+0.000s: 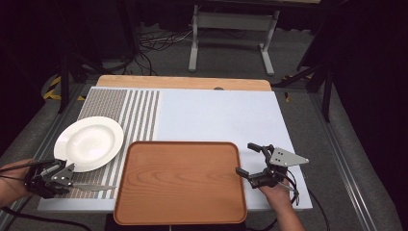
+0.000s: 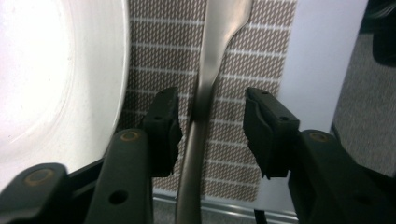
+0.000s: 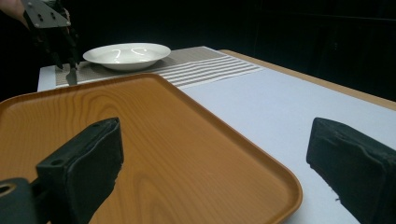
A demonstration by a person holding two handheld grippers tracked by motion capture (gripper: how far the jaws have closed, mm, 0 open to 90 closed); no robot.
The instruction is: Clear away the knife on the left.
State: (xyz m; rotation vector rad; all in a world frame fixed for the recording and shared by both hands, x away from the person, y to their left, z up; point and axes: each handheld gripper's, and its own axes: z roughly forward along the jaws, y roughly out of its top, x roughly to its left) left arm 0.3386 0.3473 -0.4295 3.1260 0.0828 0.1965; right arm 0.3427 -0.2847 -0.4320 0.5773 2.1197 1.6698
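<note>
Silver cutlery (image 2: 205, 93), a piece with a long metal handle, lies on the striped placemat (image 2: 243, 56) just beside the white plate (image 2: 51, 79), near the left front corner of the surface (image 1: 216, 115). In the left gripper view its handle runs straight up the picture between the two jaws and widens toward the top; which kind of piece it is I cannot tell. The left pad touches the handle or nearly so, while the right pad stands clearly apart, so the left claw (image 2: 212, 130) is not yet clenched on it. From the high view one sees what this close view hides: the long axis lies level on the mat, and the far end (image 1: 96, 187) points toward the wooden tray (image 1: 180, 180). The right claw (image 1: 250, 159) is released and grasps nothing, its jaws wide beside the tray's right edge. In the right gripper view the tray (image 3: 140, 140) lies under the left jaw, and the plate (image 3: 126, 55) and the left claw (image 3: 70, 70) show far off.
</note>
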